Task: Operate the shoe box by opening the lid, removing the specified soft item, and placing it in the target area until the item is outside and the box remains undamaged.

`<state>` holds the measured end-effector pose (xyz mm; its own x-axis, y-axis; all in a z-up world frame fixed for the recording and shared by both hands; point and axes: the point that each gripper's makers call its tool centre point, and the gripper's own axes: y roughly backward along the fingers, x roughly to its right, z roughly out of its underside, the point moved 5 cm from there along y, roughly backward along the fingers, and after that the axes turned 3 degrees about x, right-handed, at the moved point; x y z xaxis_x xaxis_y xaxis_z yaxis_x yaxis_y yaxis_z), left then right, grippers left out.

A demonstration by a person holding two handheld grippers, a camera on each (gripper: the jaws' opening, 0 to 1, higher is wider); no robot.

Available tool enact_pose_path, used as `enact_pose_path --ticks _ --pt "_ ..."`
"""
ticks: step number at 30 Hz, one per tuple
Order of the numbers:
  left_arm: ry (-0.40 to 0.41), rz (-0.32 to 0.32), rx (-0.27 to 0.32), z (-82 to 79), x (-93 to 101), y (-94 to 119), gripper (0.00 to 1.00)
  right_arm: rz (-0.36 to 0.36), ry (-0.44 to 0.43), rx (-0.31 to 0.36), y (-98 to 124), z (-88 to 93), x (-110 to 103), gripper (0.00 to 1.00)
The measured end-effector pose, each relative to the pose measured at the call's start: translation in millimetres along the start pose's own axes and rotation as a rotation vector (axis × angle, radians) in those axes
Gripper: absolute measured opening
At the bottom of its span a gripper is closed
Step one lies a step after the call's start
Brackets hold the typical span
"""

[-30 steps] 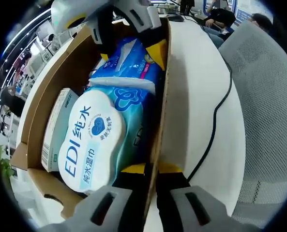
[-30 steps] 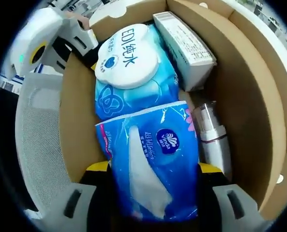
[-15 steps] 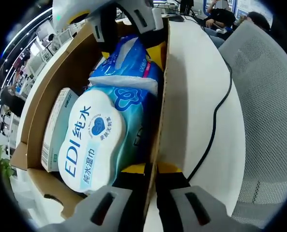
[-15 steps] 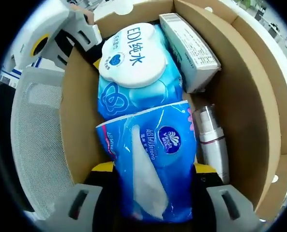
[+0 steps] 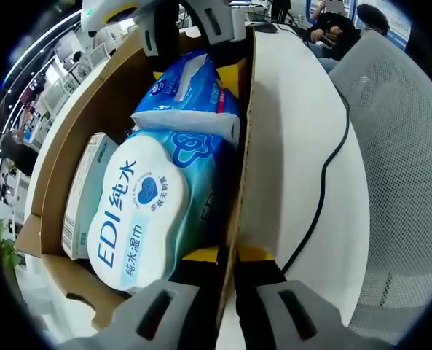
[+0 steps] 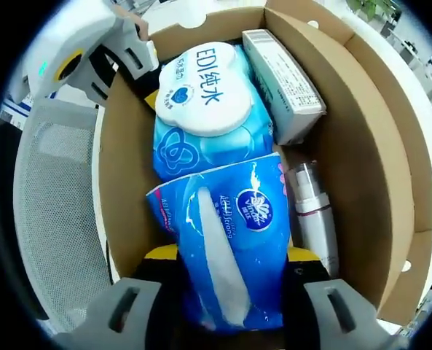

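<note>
An open cardboard shoe box [image 5: 84,131] [image 6: 361,146] lies on a white table. My right gripper [image 6: 230,255] is shut on a blue soft tissue pack [image 6: 230,248], one yellow pad on each side of it. In the left gripper view the pack [image 5: 190,95] hangs raised at the box's far end under the right gripper [image 5: 195,71]. My left gripper [image 5: 228,255] is shut on the box's right side wall. It also appears at the box's far corner [image 6: 132,69].
Inside the box lie a light-blue EDI wet-wipes pack [image 5: 139,211] [image 6: 205,95], a white carton [image 5: 84,193] [image 6: 281,80] and a silver bottle [image 6: 314,219]. A grey mesh chair [image 5: 398,168] and a black cable [image 5: 325,182] flank the box. People sit far behind.
The right gripper has lifted the blue tissue pack a little higher, away from the wet-wipes pack. The left gripper still holds the box wall in place.
</note>
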<state>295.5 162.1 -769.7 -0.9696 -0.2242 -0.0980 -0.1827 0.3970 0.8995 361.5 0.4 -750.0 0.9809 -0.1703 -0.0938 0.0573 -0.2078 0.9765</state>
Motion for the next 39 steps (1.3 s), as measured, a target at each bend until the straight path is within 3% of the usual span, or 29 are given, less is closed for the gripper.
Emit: enact_pose_path --ticks 10,22,30,39 --pt "0.000 0.000 0.003 -0.4 -0.9 -0.2 0.04 0.020 0.023 0.023 7.8 0.2 -2.3 0.47" --pt "-0.002 0.002 0.005 -0.7 -1.7 -0.5 0.04 0.006 0.055 0.196 22.5 3.9 -3.2 0.47" --pt "-0.004 0.002 0.003 -0.7 -1.5 -0.7 0.04 0.005 0.030 0.226 33.2 -7.0 -1.6 0.47" --pt "-0.003 0.000 0.003 -0.7 -1.3 -0.7 0.04 0.022 0.029 0.184 43.4 -11.9 -3.6 0.48"
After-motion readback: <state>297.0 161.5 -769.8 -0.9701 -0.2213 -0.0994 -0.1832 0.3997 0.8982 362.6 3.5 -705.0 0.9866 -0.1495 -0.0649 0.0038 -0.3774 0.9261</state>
